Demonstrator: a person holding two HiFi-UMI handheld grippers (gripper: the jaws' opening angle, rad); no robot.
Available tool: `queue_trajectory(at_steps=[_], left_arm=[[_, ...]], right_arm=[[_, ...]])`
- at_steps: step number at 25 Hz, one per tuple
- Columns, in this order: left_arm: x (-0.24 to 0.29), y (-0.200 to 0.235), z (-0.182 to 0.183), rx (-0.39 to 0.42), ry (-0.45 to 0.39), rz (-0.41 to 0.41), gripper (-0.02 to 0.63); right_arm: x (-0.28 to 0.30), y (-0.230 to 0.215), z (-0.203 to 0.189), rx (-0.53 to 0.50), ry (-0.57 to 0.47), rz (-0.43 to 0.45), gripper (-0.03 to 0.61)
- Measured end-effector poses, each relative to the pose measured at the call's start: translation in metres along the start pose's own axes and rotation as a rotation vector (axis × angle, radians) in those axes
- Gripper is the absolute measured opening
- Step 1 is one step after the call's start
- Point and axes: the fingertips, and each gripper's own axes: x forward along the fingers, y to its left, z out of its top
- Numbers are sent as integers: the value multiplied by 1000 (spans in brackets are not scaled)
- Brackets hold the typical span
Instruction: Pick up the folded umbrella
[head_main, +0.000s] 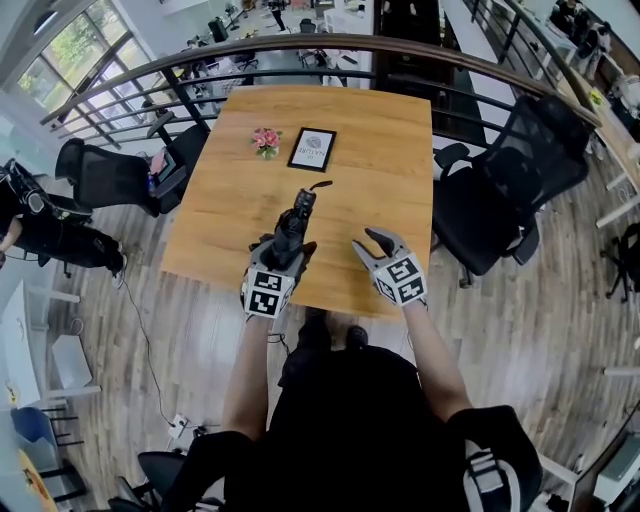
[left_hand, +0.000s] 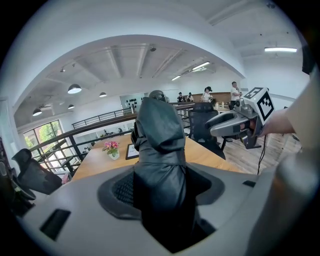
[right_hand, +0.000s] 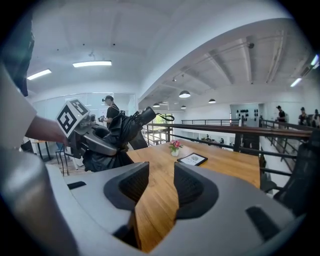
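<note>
The left gripper (head_main: 284, 243) has its jaws clamped on the folded black umbrella (head_main: 298, 213), which sits between the pads and slants up and away over the near edge of the table (head_main: 350, 130), its strap end toward the picture frame (head_main: 312, 149) and flowers (head_main: 266, 140). The right gripper (head_main: 367, 247) hangs just beside it with its jaws a narrow gap apart, holding nothing.

1. Wooden table (head_main: 370, 130) stood centre-frame in the head view, on grey plank floor (head_main: 560, 300).
2. Black office chair (head_main: 510, 190) sat at right, another (head_main: 105, 175) at far left.
3. Curved dark railing (head_main: 300, 45) swept across the top; windows (head_main: 70, 50) glowed upper left.
4. Ceiling lamps (left_hand: 74, 89) burned overhead.
</note>
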Motion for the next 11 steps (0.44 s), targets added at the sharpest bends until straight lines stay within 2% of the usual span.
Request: queue_trajectory(at_steps=[5, 11], left_arm=[[-11, 5, 1, -4, -20, 8, 276], [-15, -5, 4, -24, -34, -9, 276]], right_arm=[[-1, 10, 9, -19, -8, 2, 160], [-7, 10, -3, -19, 8, -4, 160]])
